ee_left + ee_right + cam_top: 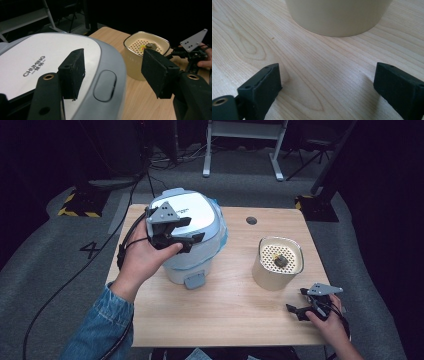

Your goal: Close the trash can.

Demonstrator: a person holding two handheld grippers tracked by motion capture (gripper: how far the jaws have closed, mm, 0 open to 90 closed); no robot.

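In the high view, a wooden worktop (225, 315) stands on a grey carpet, with a dark round hole (251, 220) near its far edge. A white and grey cooker (192, 237) stands on the left half of the worktop, its lid down and a grey tab at its front. The left gripper (172, 234) hangs over the lid, held by a hand in a denim sleeve (102, 327). A cream pot (277, 262) stands on the right half, well apart from the cooker; inside it is a perforated tray with a small dark thing on it. The right gripper (312, 306) rests low near the front right corner, just beside the pot.

In the left gripper view, the left gripper (115, 72) has its fingers (73, 72) released and spread over the edge of the lid, with nothing between them. The lid is white with a grey rim and an oval grey button (105, 85). The word "CHUMING" (34, 66) is printed on it, with small signs below that I cannot read. The pot (140, 62) is behind, beside the other gripper.

In the right gripper view, the right gripper (325, 87) has its fingers (263, 86) released and wide apart over bare wood. The pot (338, 17) stands ahead, not touching them.
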